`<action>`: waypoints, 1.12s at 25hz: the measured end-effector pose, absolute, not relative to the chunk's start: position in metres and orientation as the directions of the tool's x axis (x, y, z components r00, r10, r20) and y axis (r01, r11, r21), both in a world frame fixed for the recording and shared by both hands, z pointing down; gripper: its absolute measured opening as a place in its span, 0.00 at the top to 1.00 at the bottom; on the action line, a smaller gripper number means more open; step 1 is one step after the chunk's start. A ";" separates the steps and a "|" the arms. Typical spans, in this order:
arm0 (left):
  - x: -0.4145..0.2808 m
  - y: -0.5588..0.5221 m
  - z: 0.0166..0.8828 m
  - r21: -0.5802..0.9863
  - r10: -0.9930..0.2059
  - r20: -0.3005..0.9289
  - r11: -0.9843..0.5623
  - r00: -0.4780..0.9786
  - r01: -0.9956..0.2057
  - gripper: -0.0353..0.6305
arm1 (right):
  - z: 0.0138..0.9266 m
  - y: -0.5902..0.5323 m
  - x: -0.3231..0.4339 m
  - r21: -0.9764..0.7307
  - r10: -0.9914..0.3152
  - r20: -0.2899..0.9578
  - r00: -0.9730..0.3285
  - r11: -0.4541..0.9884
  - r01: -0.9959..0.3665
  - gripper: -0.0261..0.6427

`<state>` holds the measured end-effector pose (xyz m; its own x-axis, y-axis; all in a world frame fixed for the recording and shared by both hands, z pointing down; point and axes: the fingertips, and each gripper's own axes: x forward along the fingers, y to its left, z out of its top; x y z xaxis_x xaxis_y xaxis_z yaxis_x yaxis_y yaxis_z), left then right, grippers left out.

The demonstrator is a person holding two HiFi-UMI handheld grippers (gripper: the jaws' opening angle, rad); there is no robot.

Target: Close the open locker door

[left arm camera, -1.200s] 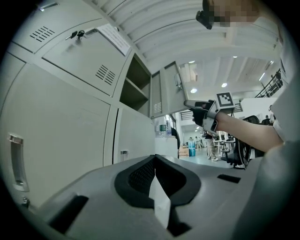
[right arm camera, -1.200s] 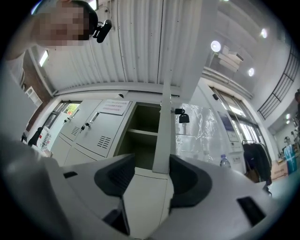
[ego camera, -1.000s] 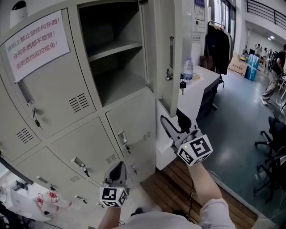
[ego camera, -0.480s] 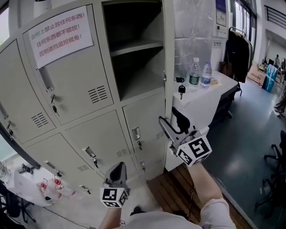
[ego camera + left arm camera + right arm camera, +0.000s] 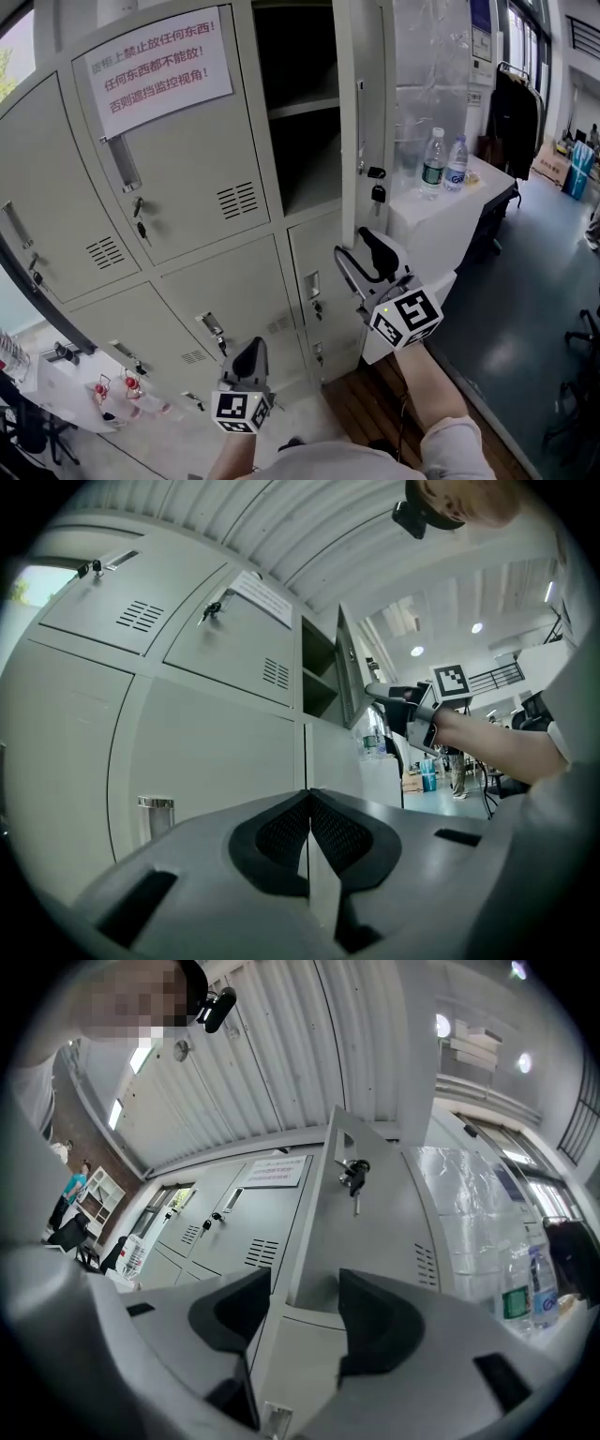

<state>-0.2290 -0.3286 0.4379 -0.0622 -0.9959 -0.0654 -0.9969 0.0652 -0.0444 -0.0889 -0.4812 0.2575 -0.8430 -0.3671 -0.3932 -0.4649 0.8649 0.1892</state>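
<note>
The open locker is the upper right compartment of a grey locker bank, with a shelf inside. Its door swings out to the right and has a key hanging from the lock. My right gripper is open, just below the door's lower edge, with nothing between its jaws. In the right gripper view the door and key rise straight ahead of my right gripper. My left gripper hangs low by the bottom lockers and is shut and empty, as the left gripper view confirms.
A paper notice is taped on the closed door left of the open locker. Right of the lockers a white table carries two water bottles. Dark coats hang behind it. Wooden boards lie underfoot.
The lockers have shifted right in the head view, and the open door now shows its keyed outer face. The right gripper stays open beneath the door. The left gripper has hardly moved.
</note>
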 end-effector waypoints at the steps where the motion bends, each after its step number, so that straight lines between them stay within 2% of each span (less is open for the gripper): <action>1: -0.234 -0.330 0.437 -0.045 -0.996 -0.068 0.063 -0.060 -0.997 0.93 | 0.258 -0.481 -0.094 0.189 -0.368 -0.392 -0.843 0.865 -0.465 0.65; 12: -0.288 -0.339 0.432 -0.048 -0.996 -0.079 0.050 -0.047 -0.998 0.93 | 0.257 -0.487 -0.156 0.197 -0.374 -0.380 -0.846 0.861 -0.469 0.65; 28: -0.328 -0.339 0.435 -0.008 -0.992 -0.093 0.081 -0.080 -0.997 0.93 | 0.264 -0.502 -0.226 0.189 -0.349 -0.342 -0.873 0.884 -0.428 0.65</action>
